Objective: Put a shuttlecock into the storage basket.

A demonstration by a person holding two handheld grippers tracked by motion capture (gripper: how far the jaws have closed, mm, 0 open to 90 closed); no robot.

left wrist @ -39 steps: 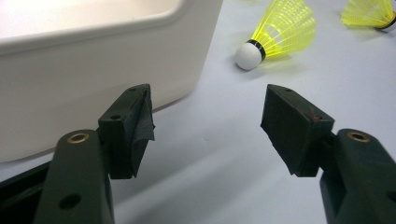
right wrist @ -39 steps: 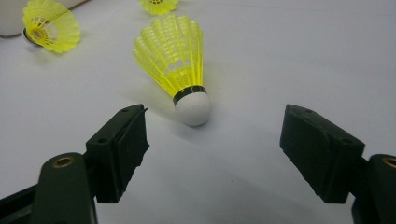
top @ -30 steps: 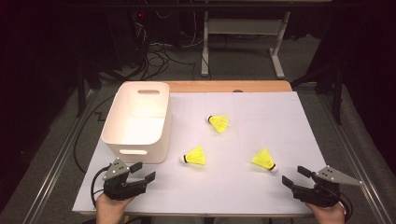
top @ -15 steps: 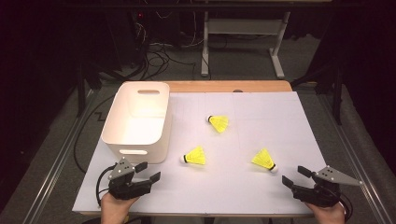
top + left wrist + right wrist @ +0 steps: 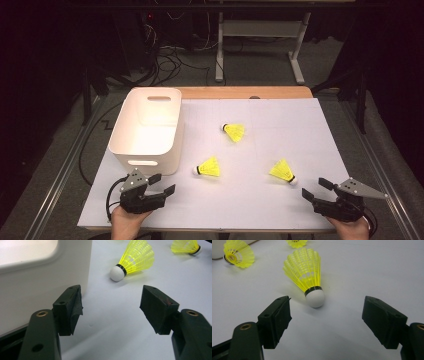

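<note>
Ahead of the left gripper (image 5: 156, 189), with jaws spread wide and nothing between them: a yellow shuttlecock (image 5: 135, 261) lying on its side on the white sheet (image 5: 280, 130), white cork tip toward the gripper, well beyond the fingertips. Just beside the left jaw, near the fingers (image 5: 71, 306) but apart from them: the wall of the white plastic bin (image 5: 150, 127), with a slot handle in its near end. Farther off past the right jaw: a second shuttlecock (image 5: 186, 246).

Ahead of the right gripper (image 5: 314, 191), likewise gaping and holding nothing: a third shuttlecock (image 5: 307, 275), cork tip pointed back toward the gap between the fingers (image 5: 278, 320), near but not touching. Nothing standing between the jaws and it.

No brand, label or readable writing visible on bin, shuttlecocks or grippers.

Beyond the sheet: a wooden table edge (image 5: 240, 93), tangled cables (image 5: 165, 60) on the floor and a white metal stand (image 5: 260, 45) in the dark.
</note>
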